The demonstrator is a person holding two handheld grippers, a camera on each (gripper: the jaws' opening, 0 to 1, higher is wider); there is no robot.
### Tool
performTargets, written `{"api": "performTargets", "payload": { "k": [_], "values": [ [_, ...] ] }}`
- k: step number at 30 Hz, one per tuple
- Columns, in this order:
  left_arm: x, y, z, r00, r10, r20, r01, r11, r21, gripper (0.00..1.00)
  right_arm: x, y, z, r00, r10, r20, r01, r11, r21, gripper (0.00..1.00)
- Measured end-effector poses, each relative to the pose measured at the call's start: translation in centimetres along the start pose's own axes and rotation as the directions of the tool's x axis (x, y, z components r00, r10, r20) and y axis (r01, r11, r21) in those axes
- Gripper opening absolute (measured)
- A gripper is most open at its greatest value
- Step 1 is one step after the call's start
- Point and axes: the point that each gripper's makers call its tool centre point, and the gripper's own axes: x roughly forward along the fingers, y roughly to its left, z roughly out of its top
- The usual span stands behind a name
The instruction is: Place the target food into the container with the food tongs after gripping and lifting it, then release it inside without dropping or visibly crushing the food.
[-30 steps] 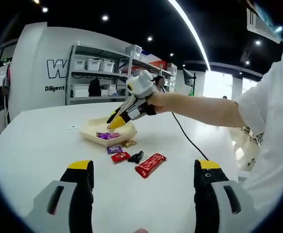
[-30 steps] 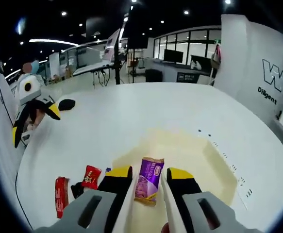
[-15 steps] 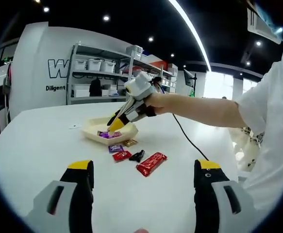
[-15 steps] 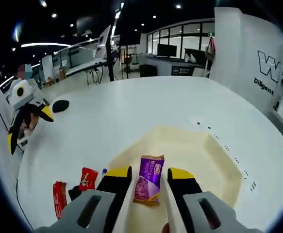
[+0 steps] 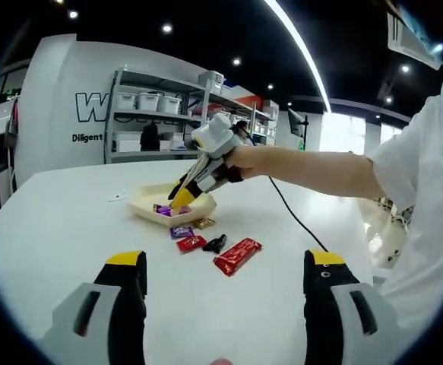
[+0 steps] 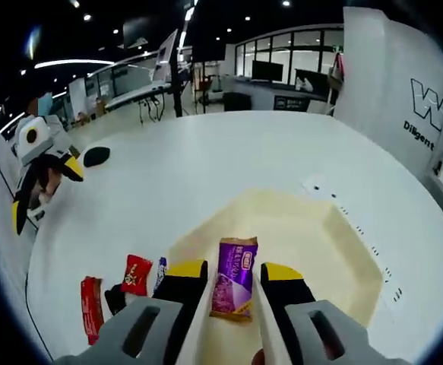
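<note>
Right gripper (image 6: 232, 275) is clenched on a purple snack packet (image 6: 234, 287), jaws pressing it from both sides, packet upright between the yellow tips. It hangs over the cream tray (image 6: 335, 243), above the tray's near end as the right gripper view has it; can't tell if it touches the floor of the tray. In the left gripper view the same gripper (image 5: 181, 195) sits with its tips at the tray (image 5: 147, 205), held by a hand (image 5: 240, 161) on an arm reaching in from the right.

Left gripper (image 5: 223, 268) is released, jaws spread wide with nothing between them, held low over the near edge of the white table (image 5: 54, 228). It also shows at the left edge of the right gripper view (image 6: 42, 188).

Loose on the table just beside the tray, on the side toward the person: small purple packet (image 5: 180, 231), gold packet (image 5: 202, 223), small red packet (image 5: 191, 243), black packet (image 5: 216, 244), long red bar (image 5: 236, 256). The bar lies farthest from the tray. A black cable (image 5: 293, 217) runs across the table under the arm.
</note>
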Motion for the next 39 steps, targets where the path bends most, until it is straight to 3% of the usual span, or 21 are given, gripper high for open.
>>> {"api": "performTargets", "payload": {
  "k": [19, 33, 39],
  "values": [
    [0.1, 0.2, 0.1, 1.0, 0.005, -0.008, -0.005, 1.0, 0.004, 0.83, -1.1, -2.5, -1.0, 0.999, 0.011, -0.041, -0.013, 0.998, -0.062, 0.2],
    [0.2, 0.2, 0.0, 1.0, 0.009, -0.015, -0.009, 1.0, 0.004, 0.83, -1.5, -5.1, -1.3, 0.996, 0.016, -0.087, -0.033, 0.98, -0.198, 0.2],
    [0.2, 0.3, -0.2, 1.0, 0.013, -0.022, -0.013, 1.0, 0.002, 0.82, -1.2, -5.7, -1.1, 0.994, 0.026, -0.105, -0.054, 0.96, -0.276, 0.2]
  ]
}}
